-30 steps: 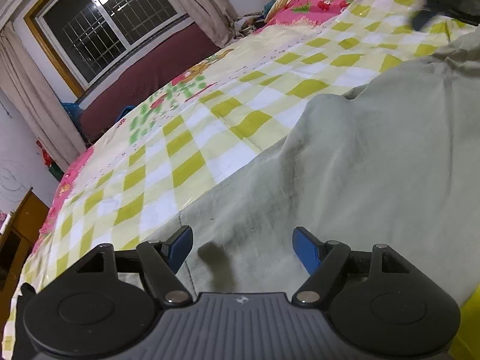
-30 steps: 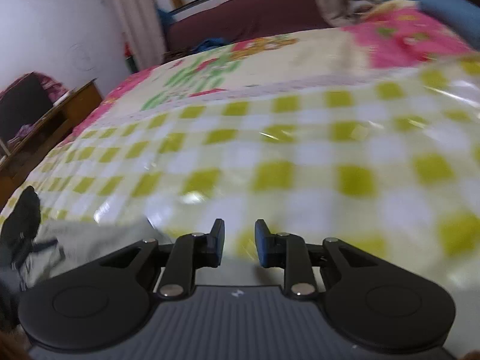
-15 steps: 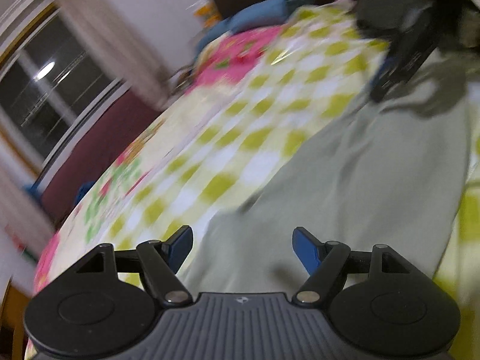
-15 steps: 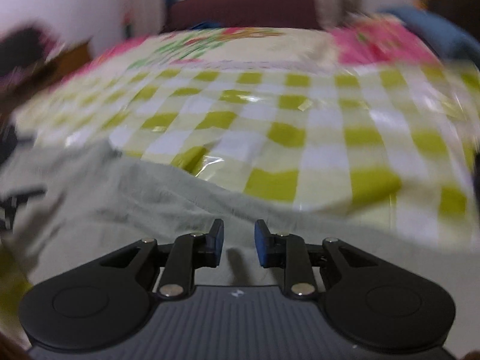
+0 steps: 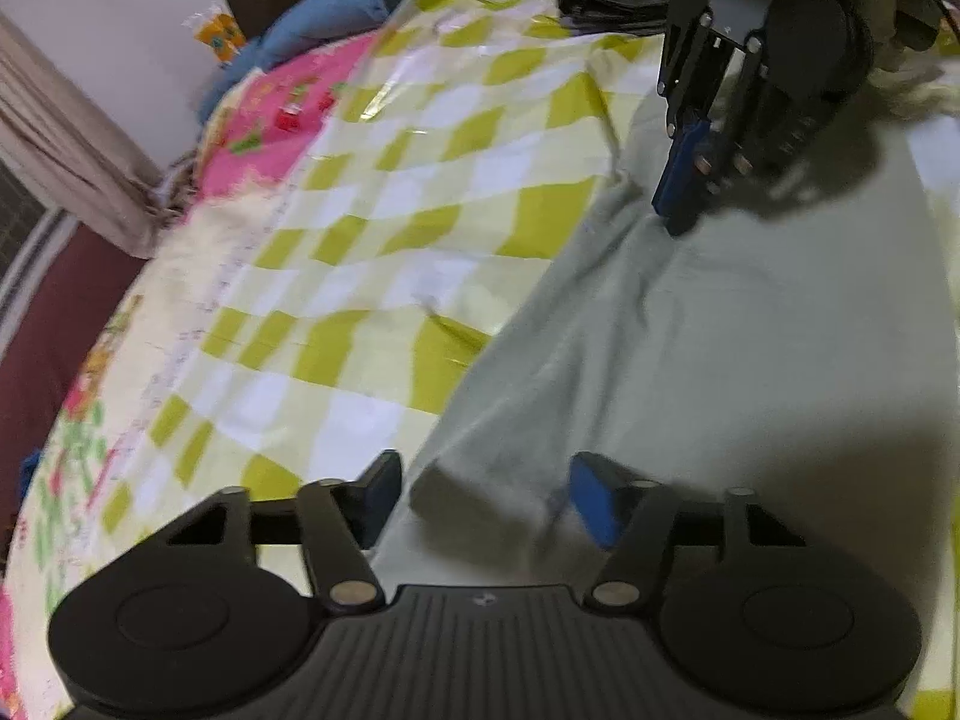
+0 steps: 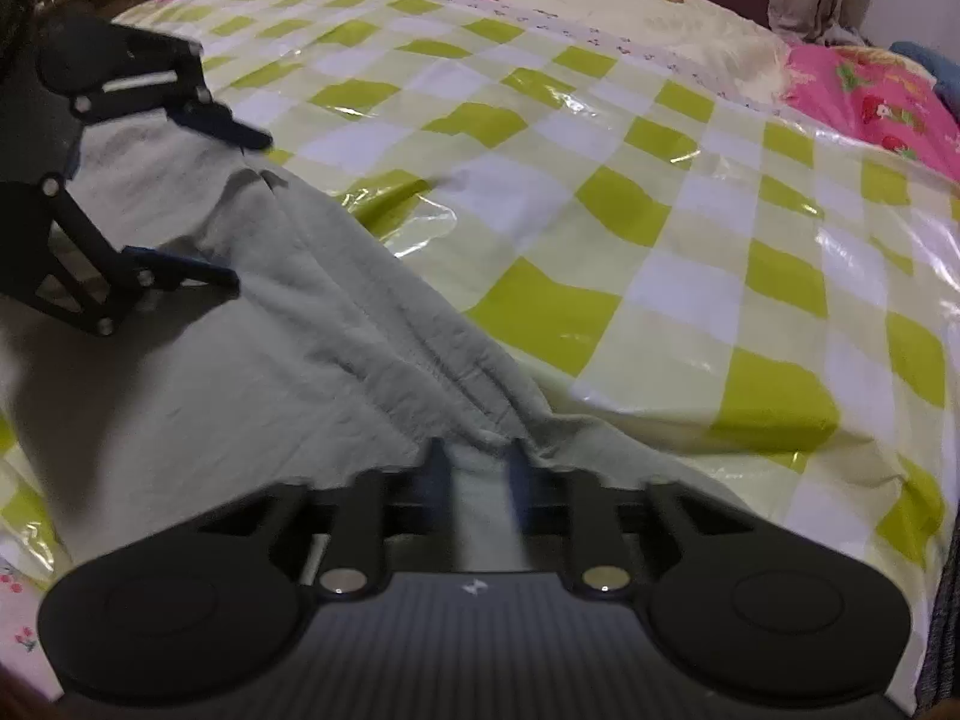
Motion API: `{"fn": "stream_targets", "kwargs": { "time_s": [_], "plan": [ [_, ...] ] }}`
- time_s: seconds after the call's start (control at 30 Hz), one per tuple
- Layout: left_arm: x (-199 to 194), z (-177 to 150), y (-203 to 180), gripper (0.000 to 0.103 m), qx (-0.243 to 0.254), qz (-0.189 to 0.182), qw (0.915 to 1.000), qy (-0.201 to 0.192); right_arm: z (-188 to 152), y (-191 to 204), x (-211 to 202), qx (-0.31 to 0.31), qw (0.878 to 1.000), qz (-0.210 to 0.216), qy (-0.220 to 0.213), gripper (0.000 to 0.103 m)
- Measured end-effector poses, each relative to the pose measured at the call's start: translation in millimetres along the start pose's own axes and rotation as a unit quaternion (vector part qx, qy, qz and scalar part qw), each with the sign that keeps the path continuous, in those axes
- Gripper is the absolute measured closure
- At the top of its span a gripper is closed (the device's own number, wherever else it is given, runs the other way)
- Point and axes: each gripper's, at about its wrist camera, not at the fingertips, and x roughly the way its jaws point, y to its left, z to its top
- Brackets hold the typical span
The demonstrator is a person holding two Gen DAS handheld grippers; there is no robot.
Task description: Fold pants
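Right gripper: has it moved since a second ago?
Yes. The right gripper has come down off the checked sheet onto the pants edge; it is now shut on a fold of cloth.

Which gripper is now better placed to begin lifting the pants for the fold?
Right. The right gripper is already shut on the pants edge; the left gripper is closing, its pads not yet pressing the cloth.

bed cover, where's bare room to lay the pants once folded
The checked plastic sheet lies bare from the pants' edge out to the pink floral bedding. It is crowded along the pants' edge, where the left hand-held gripper and right hand-held gripper work.
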Motion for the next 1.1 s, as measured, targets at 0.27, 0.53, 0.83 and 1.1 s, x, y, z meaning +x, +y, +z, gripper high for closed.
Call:
{"fn": "stream_targets", "kwargs": {
  "time_s": [0.27,0.53,0.83,1.1],
  "plan": [
    [-4,2,5,0.066,0.011,-0.020,0.9997,0.010,7,-13,-25,0.031,0.999,0.003,-0.029,0.098],
    [3,-1,12,0.040,0.015,-0.014,0.9997,0.011,0,-13,-5,-0.029,0.999,-0.001,0.023,0.066],
    [3,-2,0,0.071,0.026,-0.033,0.9990,0.017,6,-7,-1,-0.063,0.998,-0.007,0.020,0.066],
    [2,-1,-2,0.078,0.040,-0.021,0.9989,0.016,14,7,13,-0.084,0.996,-0.021,0.027,0.101]
  ]
}}
